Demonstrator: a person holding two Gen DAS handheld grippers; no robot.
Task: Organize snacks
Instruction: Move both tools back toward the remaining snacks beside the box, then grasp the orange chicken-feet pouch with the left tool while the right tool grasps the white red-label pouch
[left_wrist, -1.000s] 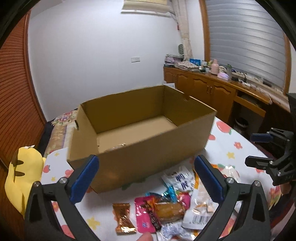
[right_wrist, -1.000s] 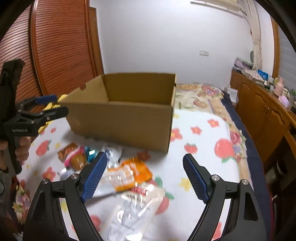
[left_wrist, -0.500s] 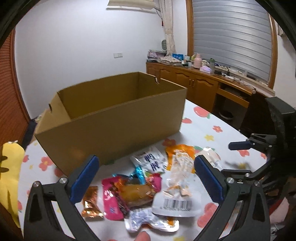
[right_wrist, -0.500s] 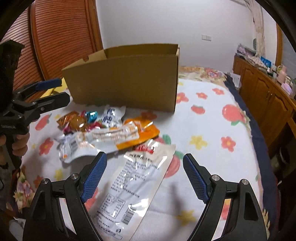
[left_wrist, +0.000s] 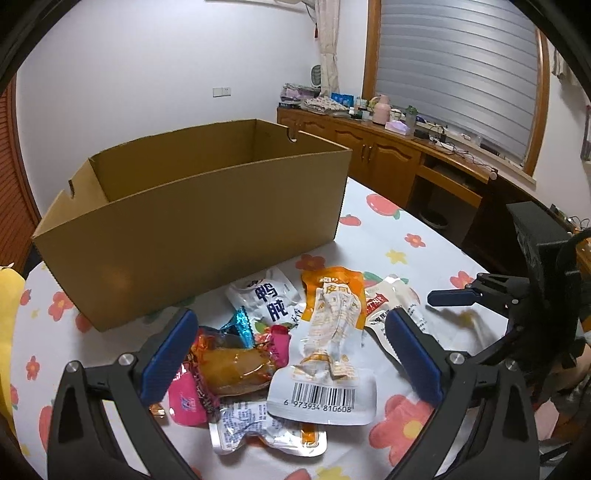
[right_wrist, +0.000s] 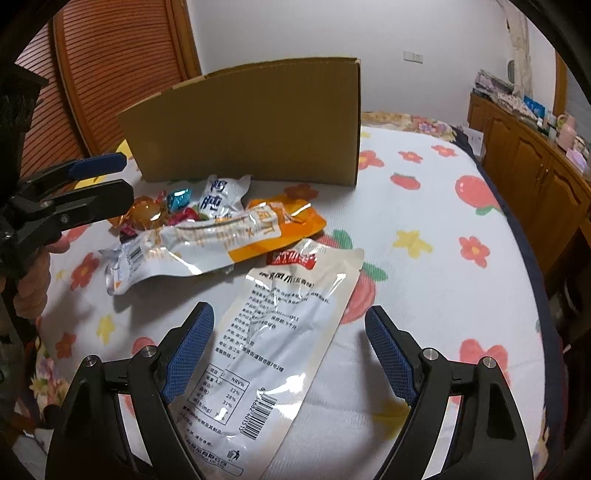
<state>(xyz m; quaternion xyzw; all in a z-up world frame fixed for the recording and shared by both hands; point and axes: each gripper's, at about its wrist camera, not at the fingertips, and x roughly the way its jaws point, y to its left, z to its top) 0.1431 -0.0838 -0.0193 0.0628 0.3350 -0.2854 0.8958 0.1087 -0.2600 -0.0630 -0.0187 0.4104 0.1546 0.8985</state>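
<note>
An open cardboard box (left_wrist: 192, 206) stands on the flowered tablecloth (left_wrist: 406, 251); it also shows in the right wrist view (right_wrist: 251, 122). A pile of snack packets lies in front of it: an orange and clear pouch (left_wrist: 332, 332), a white packet (left_wrist: 269, 299), wrapped candies (left_wrist: 236, 365). My left gripper (left_wrist: 288, 354) is open, low over the pile. My right gripper (right_wrist: 288, 350) is open, its fingers either side of a long white pouch (right_wrist: 269, 332). Each gripper shows in the other's view: the right one (left_wrist: 458, 295), the left one (right_wrist: 99, 177).
A yellow plush toy (left_wrist: 7, 314) lies at the table's left edge. Wooden cabinets (left_wrist: 388, 162) with clutter run along the right wall under a shuttered window. A wooden slatted door (right_wrist: 122, 74) stands behind the box.
Both grippers have dropped and moved closer to the snack pile; the box now stands farther back in both views. The right gripper now straddles the white pouch.
</note>
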